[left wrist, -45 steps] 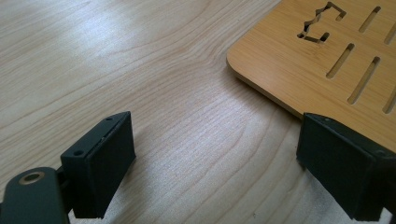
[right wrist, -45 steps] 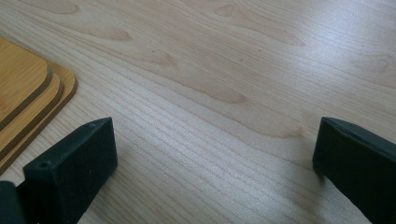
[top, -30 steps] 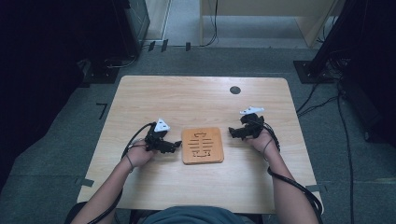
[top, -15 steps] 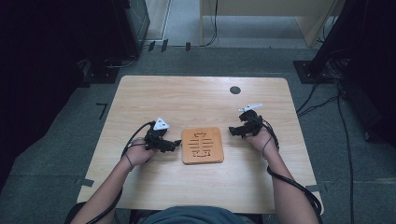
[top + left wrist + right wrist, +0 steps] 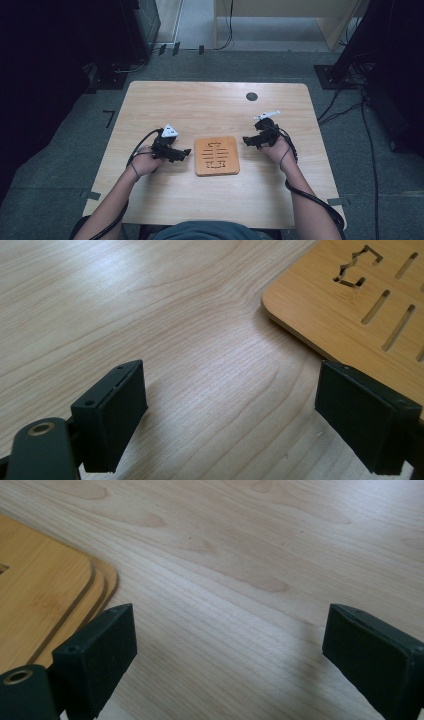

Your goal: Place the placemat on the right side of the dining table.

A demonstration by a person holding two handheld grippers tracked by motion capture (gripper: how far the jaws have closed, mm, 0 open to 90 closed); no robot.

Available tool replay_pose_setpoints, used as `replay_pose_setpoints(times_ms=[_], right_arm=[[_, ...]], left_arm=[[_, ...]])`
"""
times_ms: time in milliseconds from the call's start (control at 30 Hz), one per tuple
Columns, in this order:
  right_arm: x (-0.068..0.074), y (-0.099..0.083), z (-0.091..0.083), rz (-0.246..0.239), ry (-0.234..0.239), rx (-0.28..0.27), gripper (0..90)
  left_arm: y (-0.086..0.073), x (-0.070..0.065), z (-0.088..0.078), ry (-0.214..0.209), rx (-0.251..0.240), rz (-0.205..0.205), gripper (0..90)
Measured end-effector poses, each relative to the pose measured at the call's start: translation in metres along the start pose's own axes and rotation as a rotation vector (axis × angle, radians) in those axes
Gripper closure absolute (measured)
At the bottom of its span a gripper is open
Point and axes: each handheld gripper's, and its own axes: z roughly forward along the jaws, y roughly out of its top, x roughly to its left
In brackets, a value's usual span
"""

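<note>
Grey carpet floor (image 5: 60, 165) surrounds a light wooden table (image 5: 210, 107) with a small dark round spot (image 5: 251, 96) near its far edge. At the table's middle lies a stack of thin bamboo boards (image 5: 216, 156) with cut slots; no writing or label can be read on it. The left gripper (image 5: 186, 152) sits just beside its left edge, jaws wide apart and empty. The right gripper (image 5: 245, 140) sits near the right edge, also apart, holding nothing.

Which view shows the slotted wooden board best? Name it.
The high view: the whole wooden board lies between both tools. The left gripper view catches one corner with slots; the right gripper view shows stacked edges.
</note>
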Motion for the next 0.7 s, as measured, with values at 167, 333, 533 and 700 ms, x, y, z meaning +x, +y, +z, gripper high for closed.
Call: replay_pose_setpoints(times_ms=[167, 333, 533, 700], right_arm=[[0.004, 0.002, 0.001, 0.014, 0.016, 0.005, 7.0], [0.009, 0.002, 0.001, -0.004, 0.021, 0.000, 7.0], [0.013, 0.002, 0.001, -0.020, 0.026, 0.004, 7.0], [0.013, 0.002, 0.001, -0.020, 0.026, 0.002, 7.0]], left_arm=[[0.000, 0.001, -0.001, 0.002, 0.000, 0.002, 12.4], [0.001, 0.001, -0.002, 0.003, 0.000, 0.002, 12.4], [0.001, 0.000, -0.002, -0.003, 0.008, -0.014, 12.4], [0.002, -0.002, -0.002, -0.003, 0.009, -0.007, 12.4]])
